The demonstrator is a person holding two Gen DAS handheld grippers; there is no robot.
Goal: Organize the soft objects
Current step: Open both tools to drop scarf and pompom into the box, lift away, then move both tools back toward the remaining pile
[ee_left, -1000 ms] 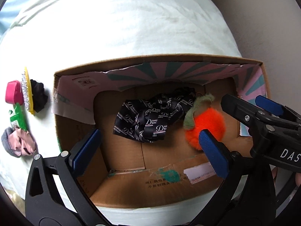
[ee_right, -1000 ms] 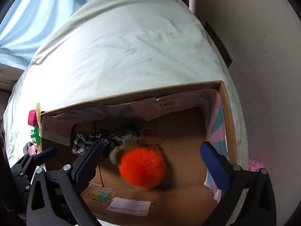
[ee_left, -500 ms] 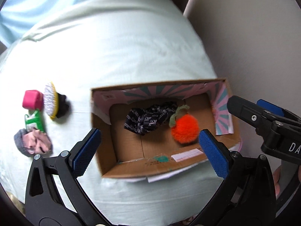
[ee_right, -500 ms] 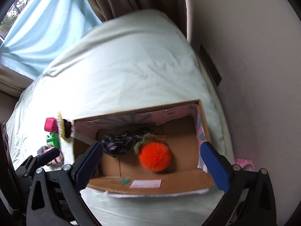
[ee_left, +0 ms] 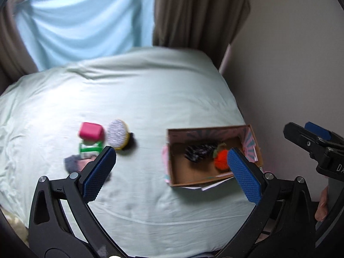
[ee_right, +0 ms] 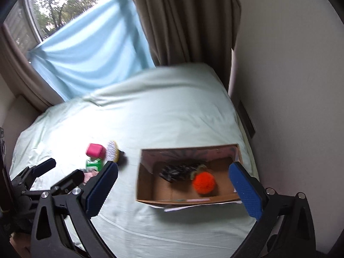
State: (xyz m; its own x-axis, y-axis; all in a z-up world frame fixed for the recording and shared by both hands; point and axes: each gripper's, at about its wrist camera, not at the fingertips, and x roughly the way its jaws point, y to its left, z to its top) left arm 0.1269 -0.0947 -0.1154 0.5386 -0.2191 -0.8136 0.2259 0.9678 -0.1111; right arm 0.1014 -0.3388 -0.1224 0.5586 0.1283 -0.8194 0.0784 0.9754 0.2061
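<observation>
A cardboard box sits on the pale green bed. Inside lie an orange fluffy pom-pom and a black patterned cloth. Left of the box lie a pink block, a round yellow-backed brush, a green-white item and a grey-pink soft item. My left gripper is open and empty, high above the bed. My right gripper is open and empty above the box.
A wall runs along the bed's right side. A brown curtain and a light blue cloth hang at the far end. The bed sheet stretches wide beyond the objects.
Both grippers have pulled up and back from the box, still open. The box and the items beside it now look much smaller, and the curtain and window have come into view.
</observation>
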